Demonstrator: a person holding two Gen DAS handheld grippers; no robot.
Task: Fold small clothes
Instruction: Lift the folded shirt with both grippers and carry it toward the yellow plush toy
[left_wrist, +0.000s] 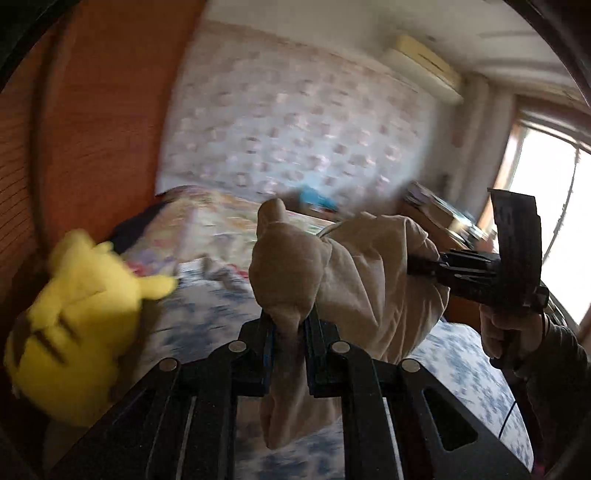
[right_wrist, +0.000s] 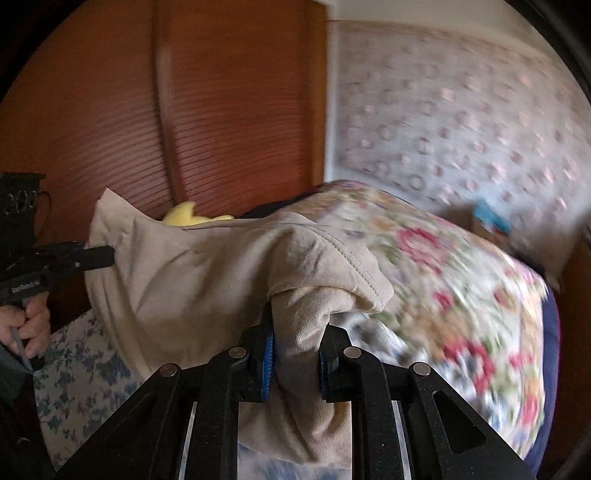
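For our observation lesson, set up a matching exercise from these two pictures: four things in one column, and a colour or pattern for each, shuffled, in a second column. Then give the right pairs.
Things:
1. garment
2. plush toy
3. wardrobe door
4. quilt

Colours or patterns:
A. red-brown wood with slats
B. beige
C. flowers in red and pink
D. yellow

Pairs: 1-B, 2-D, 3-A, 4-C
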